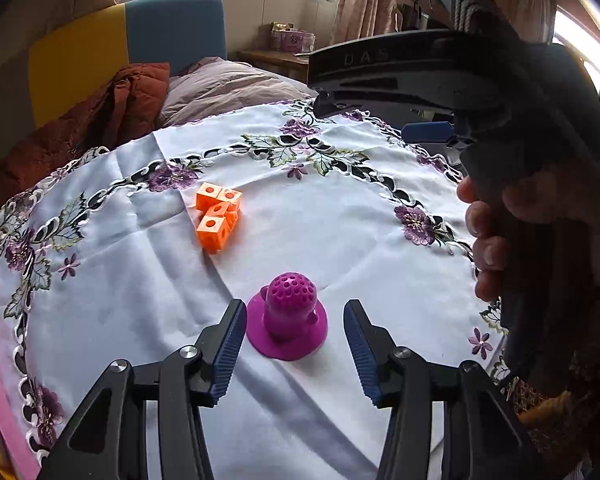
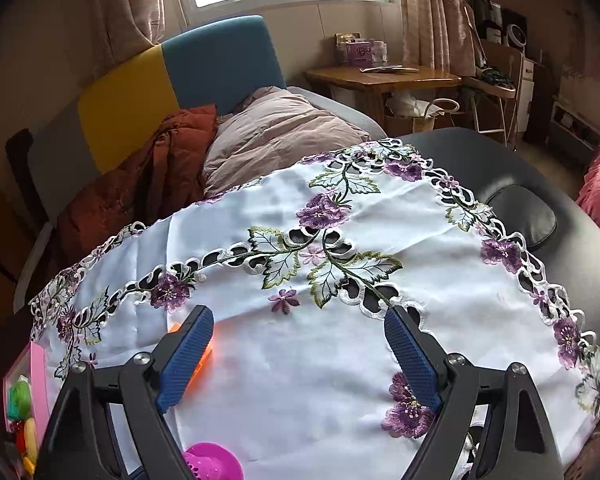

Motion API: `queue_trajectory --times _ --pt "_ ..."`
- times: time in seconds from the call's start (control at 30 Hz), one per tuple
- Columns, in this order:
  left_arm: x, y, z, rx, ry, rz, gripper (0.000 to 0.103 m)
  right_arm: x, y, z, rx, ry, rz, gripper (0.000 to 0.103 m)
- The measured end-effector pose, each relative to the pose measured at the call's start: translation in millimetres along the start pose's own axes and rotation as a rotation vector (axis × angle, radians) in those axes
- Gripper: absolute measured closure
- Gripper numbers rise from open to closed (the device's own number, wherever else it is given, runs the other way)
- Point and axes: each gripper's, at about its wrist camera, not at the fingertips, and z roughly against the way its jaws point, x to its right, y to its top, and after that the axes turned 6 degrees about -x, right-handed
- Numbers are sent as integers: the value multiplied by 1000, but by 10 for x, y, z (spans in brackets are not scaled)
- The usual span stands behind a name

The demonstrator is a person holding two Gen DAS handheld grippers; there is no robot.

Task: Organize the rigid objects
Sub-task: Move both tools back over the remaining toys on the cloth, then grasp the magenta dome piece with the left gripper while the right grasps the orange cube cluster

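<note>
Jaws apart above embroidered tablecloth (image 1: 340, 208)

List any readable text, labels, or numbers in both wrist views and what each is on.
"DAS": raised letters on the black body of the right gripper, seen in the left wrist view; possibly partial.
Pink boxes on the wooden desk: print too small and blurred to read.
Nothing readable on the orange cubes, magenta perforated piece or embroidered tablecloth.
</note>
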Motion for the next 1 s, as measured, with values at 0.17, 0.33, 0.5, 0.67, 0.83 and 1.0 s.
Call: queue_trajectory --times 0.17,0.33,0.5,0.67,0.83,1.0 --pt "-33 77 -250 -39 0 27 52 41 13 -21 -8 0 -23 15" --pt "-145 -32 -185 -12 -17 89 71 27 7 -46 -19 9 -12 15" --pt "-341 -336 156 12 45 159 71 -53 -32 -108 -56 36 26 15" --pt "-521 -704 418 39 179 199 71 -232 -143 -256 -143 62 113 15" --pt "-657 -879 359 50 201 245 71 -441 -301 -370 -226 88 212 15" --pt "-680 -869 341 68 188 246 71 -681 -392 -423 -271 136 281 15"
